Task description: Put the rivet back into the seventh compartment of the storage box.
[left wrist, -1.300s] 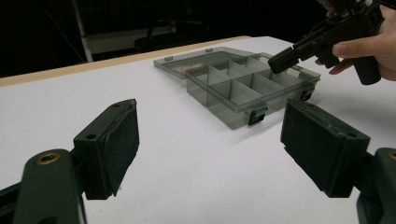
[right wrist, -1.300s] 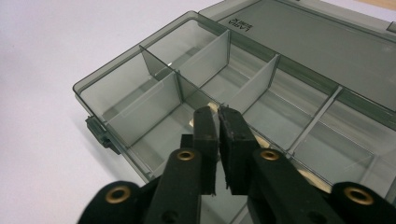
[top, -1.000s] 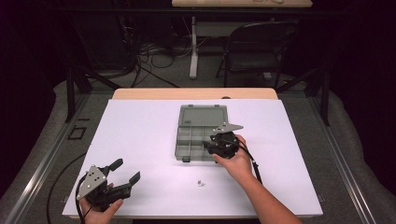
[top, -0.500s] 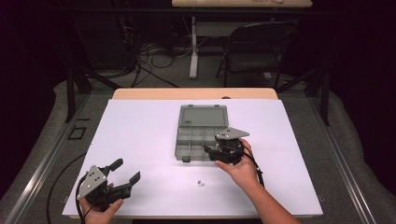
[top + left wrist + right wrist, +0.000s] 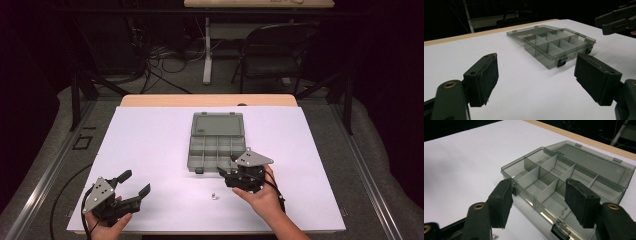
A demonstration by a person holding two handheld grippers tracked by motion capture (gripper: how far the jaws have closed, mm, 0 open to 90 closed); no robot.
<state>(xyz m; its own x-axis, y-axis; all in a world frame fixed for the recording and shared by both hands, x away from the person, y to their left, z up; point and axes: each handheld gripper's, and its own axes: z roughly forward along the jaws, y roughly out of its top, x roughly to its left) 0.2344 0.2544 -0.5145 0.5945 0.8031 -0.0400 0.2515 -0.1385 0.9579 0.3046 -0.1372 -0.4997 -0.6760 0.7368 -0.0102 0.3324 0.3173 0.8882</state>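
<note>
The grey compartment box (image 5: 217,142) lies open in the middle of the white counter (image 5: 150,145), its lid flat behind it. The right gripper (image 5: 235,176) hovers at the box's near right corner, its jaws just opened wide, nothing between them. A small screw (image 5: 215,196) lies just beside it (box-side, near edge). The left gripper (image 5: 136,186) rests well apart, jaws spread and empty.

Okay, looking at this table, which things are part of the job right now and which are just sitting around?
Part of the job:
- compartment box, lid open
- small screw on the white table
- right gripper, jaws just opened, nothing between them

Just around:
- left gripper, open and idle
- folding chair
- floor cables
</note>
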